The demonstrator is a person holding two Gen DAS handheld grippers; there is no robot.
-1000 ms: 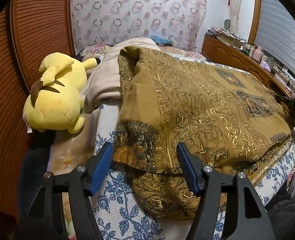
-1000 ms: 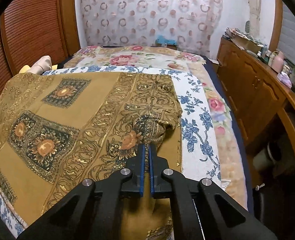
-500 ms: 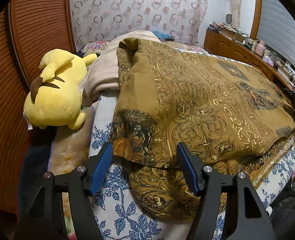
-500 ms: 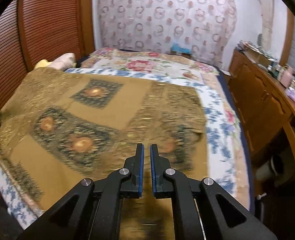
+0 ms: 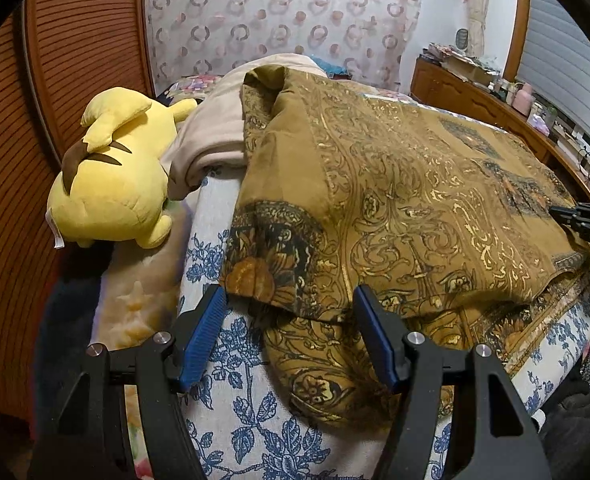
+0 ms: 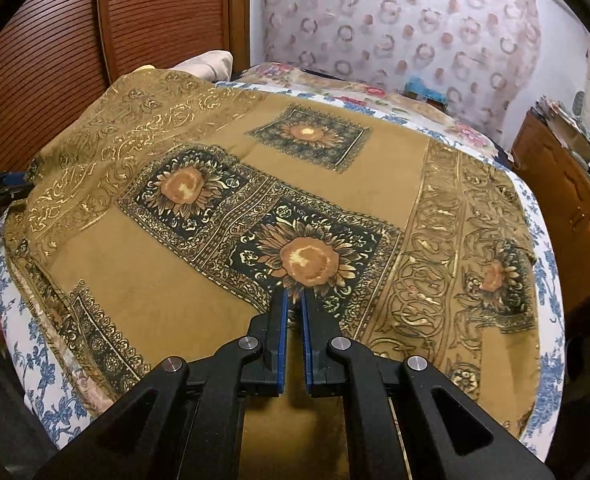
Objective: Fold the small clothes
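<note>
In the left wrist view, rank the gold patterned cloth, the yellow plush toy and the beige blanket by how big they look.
1. gold patterned cloth, largest by far.
2. yellow plush toy.
3. beige blanket, though the cloth hides part of it, so its rank is unsure.

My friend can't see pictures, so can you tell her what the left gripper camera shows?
The open left gripper points at the near edge of a golden-brown patterned cloth folded over on a blue-flowered bedsheet. A yellow plush toy lies to the left beside a beige blanket. A wooden dresser stands far right.
</note>
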